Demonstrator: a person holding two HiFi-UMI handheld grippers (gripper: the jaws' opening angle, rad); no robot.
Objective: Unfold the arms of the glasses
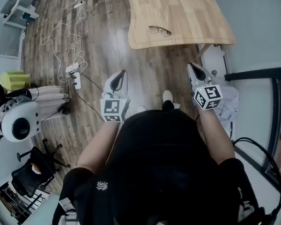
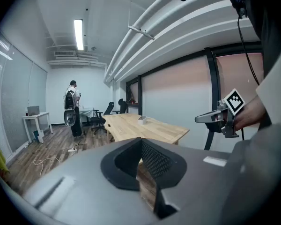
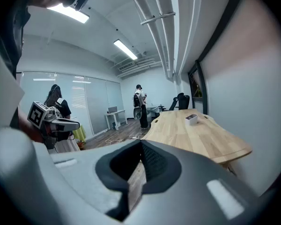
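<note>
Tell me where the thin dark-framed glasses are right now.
In the head view, the thin dark-framed glasses lie on the light wooden table, near its closest edge, toward its left corner.

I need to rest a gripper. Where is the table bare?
The wooden table is bare right of the glasses to its right edge, and beyond them. Crowded: the floor at left, with cables and a power strip.

glasses (image 1: 159, 30): on table (image 1: 192, 13), near front edge | power strip (image 1: 72, 69): floor, left of table
</note>
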